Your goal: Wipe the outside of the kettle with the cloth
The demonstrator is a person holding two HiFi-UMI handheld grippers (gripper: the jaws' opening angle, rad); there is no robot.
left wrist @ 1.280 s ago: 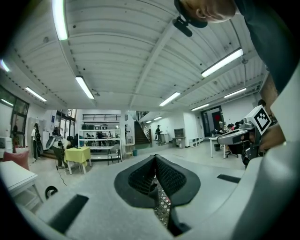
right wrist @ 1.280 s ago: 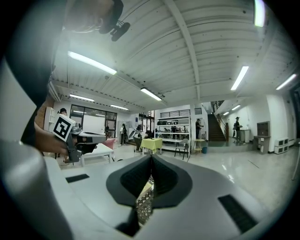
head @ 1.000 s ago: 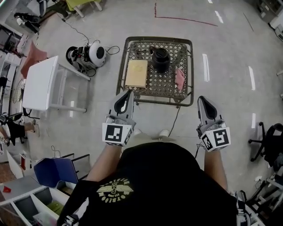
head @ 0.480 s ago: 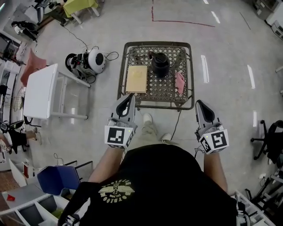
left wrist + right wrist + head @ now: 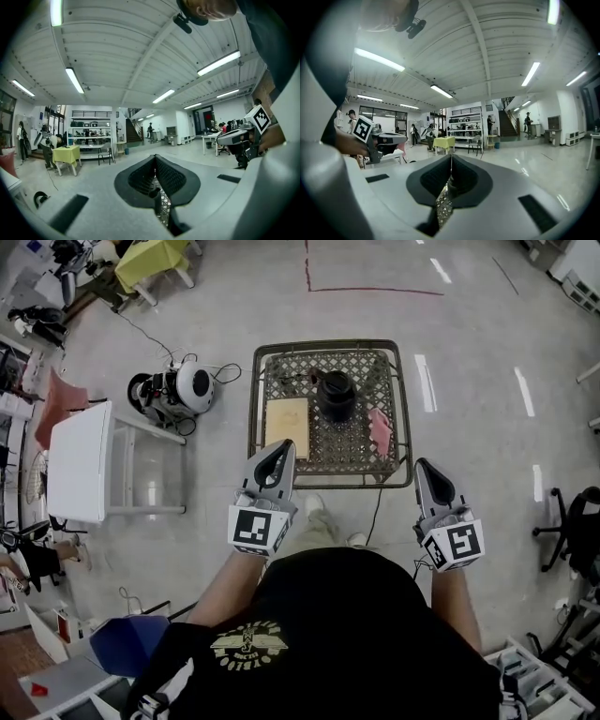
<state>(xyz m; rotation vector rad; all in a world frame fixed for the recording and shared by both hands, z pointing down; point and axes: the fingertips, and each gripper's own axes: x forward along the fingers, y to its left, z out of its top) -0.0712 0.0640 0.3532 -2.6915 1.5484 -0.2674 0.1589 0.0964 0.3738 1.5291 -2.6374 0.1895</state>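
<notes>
- The left gripper and the right gripper are held just short of the worktop. Both have their jaws pressed together with nothing between them.
- The kettle stands upright toward the far middle of the lattice worktop. The pink cloth lies just to its right, near the right rim, and does not appear to touch it.
- The step in hand is judged to be the approach for the cloth. The right gripper is the nearer one, so its jaws are best spread before they are lowered.
- The cloth is best pinched near its middle, so that enough hangs free for wiping, and lifted straight up so that it is not snagged on the open lattice.
- The left gripper is best reserved for steadying the kettle and kept off the tan board lying to the kettle's left.
- From above, the kettle's spout and handle cannot be made out, and the sides to be wiped are barely shown.
- Whether the cloth is folded or crumpled cannot be told.
- In both gripper views only a sliver of lattice is seen below the jaws. Neither the kettle nor the cloth appears there.
</notes>
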